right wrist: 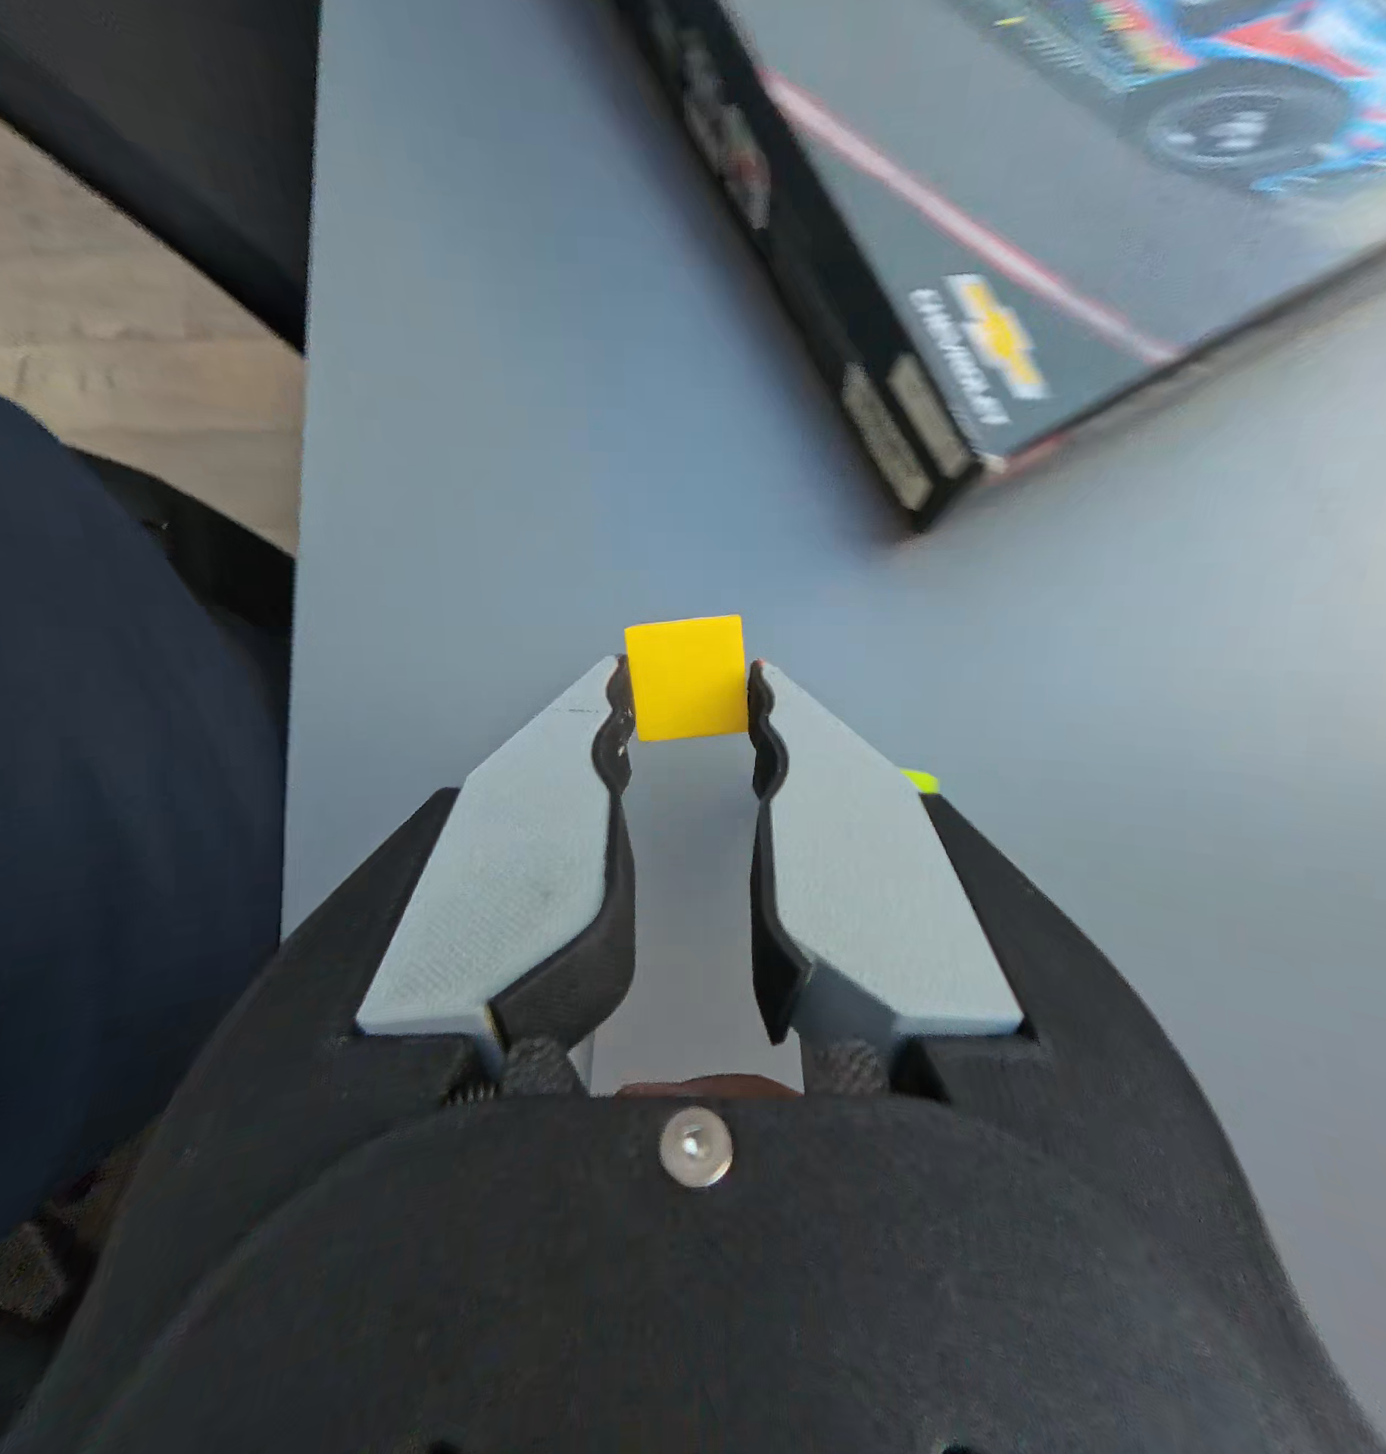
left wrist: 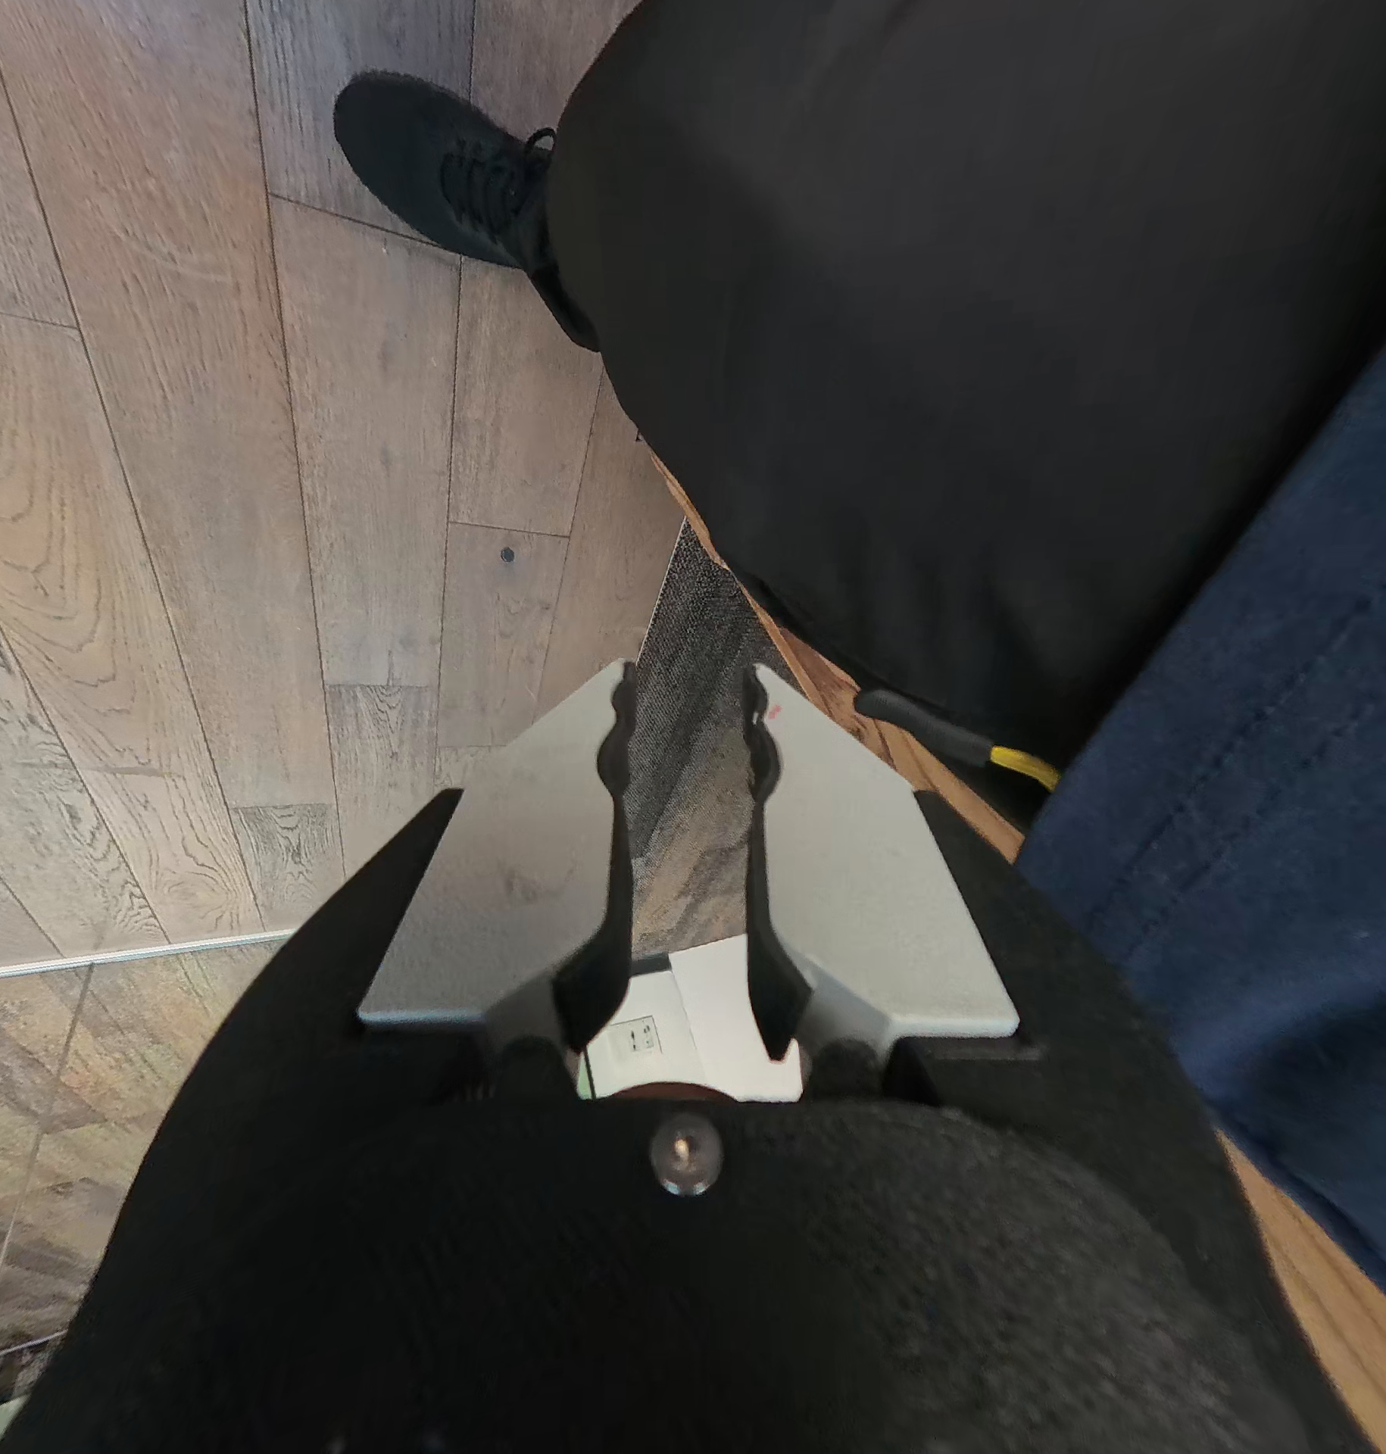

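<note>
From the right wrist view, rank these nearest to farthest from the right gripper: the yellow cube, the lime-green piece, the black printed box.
1. Yellow cube: between the right gripper's fingertips, both pads pressed on its sides.
2. Small lime-green piece: on the grey table, peeking out beside the right finger.
3. Black printed box: farthest, lying flat at upper right.

This looks like an office or a home work room, though the pictures do not settle which. A smooth grey-blue desk top (right wrist: 517, 354) carries a boxed toy car kit (right wrist: 1067, 236), its box dark with a racing car pictured. Below lies a grey wood-plank floor (left wrist: 163, 472), with a patch of speckled carpet (left wrist: 698, 629) beside a wooden bench edge (left wrist: 871, 692).
</note>
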A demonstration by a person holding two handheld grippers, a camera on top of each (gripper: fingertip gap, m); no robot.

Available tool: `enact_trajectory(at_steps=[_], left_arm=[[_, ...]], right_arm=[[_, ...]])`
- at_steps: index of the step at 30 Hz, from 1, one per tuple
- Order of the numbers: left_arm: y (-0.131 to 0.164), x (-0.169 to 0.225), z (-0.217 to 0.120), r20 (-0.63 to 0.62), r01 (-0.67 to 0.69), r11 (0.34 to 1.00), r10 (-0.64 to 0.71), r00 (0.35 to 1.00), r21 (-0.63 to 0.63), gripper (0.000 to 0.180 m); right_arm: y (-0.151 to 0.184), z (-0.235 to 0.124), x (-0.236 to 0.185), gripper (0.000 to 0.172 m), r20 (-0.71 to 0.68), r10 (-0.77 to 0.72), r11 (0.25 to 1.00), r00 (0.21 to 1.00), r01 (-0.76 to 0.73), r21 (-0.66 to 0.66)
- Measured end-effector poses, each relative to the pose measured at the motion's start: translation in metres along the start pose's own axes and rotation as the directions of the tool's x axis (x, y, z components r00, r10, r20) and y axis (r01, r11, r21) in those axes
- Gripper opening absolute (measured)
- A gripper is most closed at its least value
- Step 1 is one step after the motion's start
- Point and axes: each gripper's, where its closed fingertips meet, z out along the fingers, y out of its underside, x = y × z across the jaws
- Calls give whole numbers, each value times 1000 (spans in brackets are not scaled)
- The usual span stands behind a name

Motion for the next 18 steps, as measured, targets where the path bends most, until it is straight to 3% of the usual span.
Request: enact_trajectory(at_steps=[3,5,13,18], left_arm=[[4,2,4,-9,-1,1000,1,1000,-14,25],[3,4,6,-12,-11,1000,11,1000,-24,25],[-13,3,-2,-1,-15,1000,15,1000,12,25],[-8,4,-2,1,-14,1000,14,1000,0,25]], right_arm=[[9,-32,46,26,-77,103,995,992,-102,9],[19,-34,60,26,-80,132,991,988,-134,-17],[51,-2,61,27,-102,57,977,993,-76,-197],[65,13,63,43,-125,20,967,992,-52,-251]])
